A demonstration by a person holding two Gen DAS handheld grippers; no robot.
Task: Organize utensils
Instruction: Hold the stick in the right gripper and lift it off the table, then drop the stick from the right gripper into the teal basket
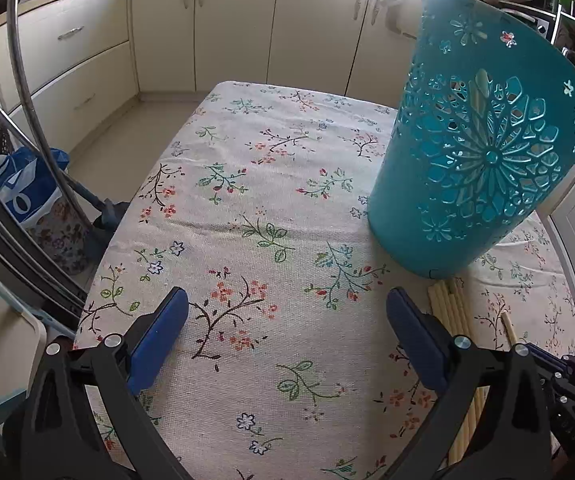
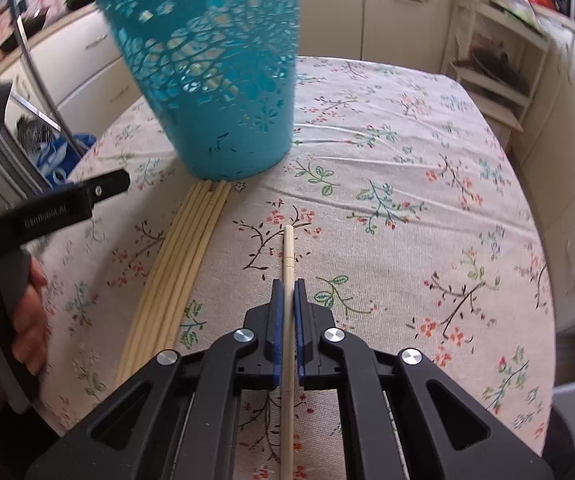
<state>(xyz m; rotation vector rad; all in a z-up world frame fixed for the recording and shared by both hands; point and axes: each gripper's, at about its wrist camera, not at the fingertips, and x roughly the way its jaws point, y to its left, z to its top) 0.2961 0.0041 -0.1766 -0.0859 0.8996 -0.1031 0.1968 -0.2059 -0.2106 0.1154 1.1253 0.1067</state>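
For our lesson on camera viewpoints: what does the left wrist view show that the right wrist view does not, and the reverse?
Only the left wrist view shows the left gripper head-on, its blue fingers spread wide above bare tablecloth, holding nothing.

Only the right wrist view shows the right gripper shut on a single chopstick that juts forward between its pads, plus the person's left hand on the other tool.

Both show the teal perforated holder standing on the floral tablecloth, with a bundle of chopsticks lying beside its base.

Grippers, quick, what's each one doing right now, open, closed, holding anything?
Left gripper: open, holding nothing, above the tablecloth.
Right gripper: closed on a single chopstick.
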